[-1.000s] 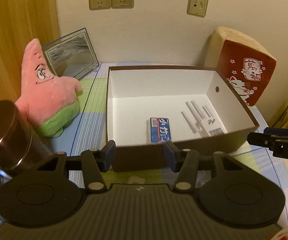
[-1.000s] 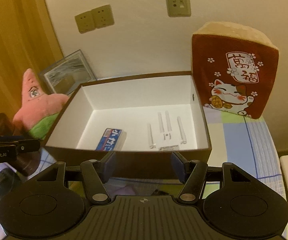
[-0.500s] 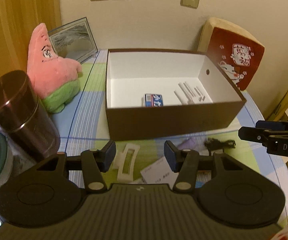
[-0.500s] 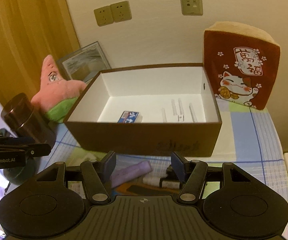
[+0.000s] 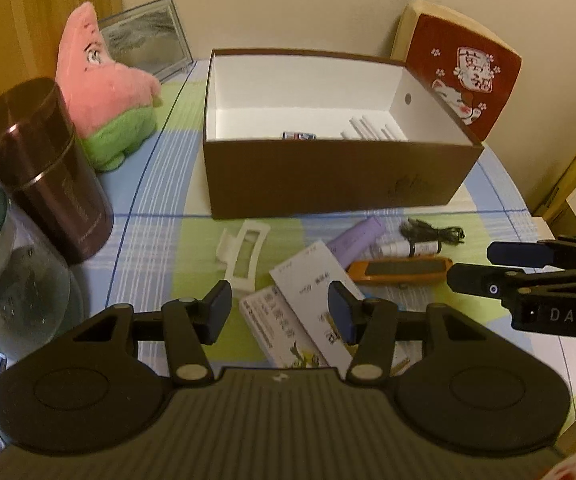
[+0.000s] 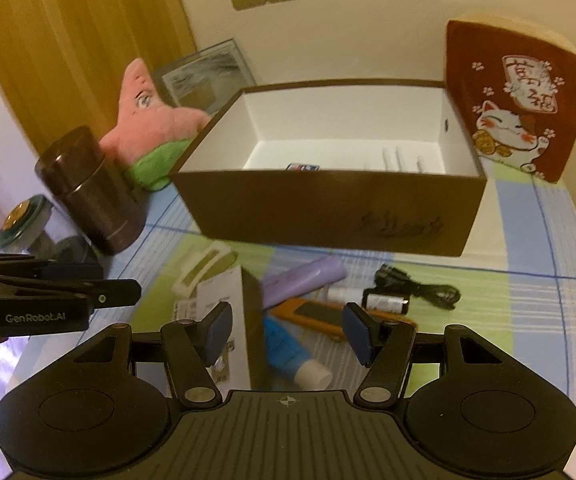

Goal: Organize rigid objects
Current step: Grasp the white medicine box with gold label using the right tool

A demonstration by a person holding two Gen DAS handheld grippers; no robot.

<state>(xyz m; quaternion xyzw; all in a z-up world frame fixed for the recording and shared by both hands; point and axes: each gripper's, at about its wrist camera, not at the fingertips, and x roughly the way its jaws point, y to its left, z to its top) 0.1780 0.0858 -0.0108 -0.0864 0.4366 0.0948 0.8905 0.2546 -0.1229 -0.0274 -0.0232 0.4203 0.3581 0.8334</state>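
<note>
My left gripper (image 5: 280, 312) hangs with its jaws about half apart and nothing between the pads, above a white printed paper carton (image 5: 312, 300) that lies flat at the near edge of the clutter. My right gripper (image 6: 286, 330) is likewise partly open and empty, poised over a blue squeeze tube with a white cap (image 6: 294, 354). Beyond both lie the loose pieces: a white plastic hair claw (image 5: 244, 254), a lilac cylindrical tube (image 5: 358, 238), an orange flat case with a dark panel (image 5: 398, 270), a small white bottle (image 5: 408, 247) and a coiled black cable (image 5: 434, 234), all close together in front of a brown cardboard box with a white interior (image 5: 328, 178). Inside the box I can make out a small blue packet (image 5: 298, 135) and some white sticks (image 5: 372, 130). Everything sits on a worktop under a blue, green and white checked cloth (image 5: 156, 184). To the left stand a dark brown metal canister (image 5: 44, 164), a glass jar with a green lid (image 5: 4, 272) and a pink star-shaped plush (image 5: 106, 92); a red lucky-cat cushion (image 5: 462, 76) leans against the cream wall.
</note>
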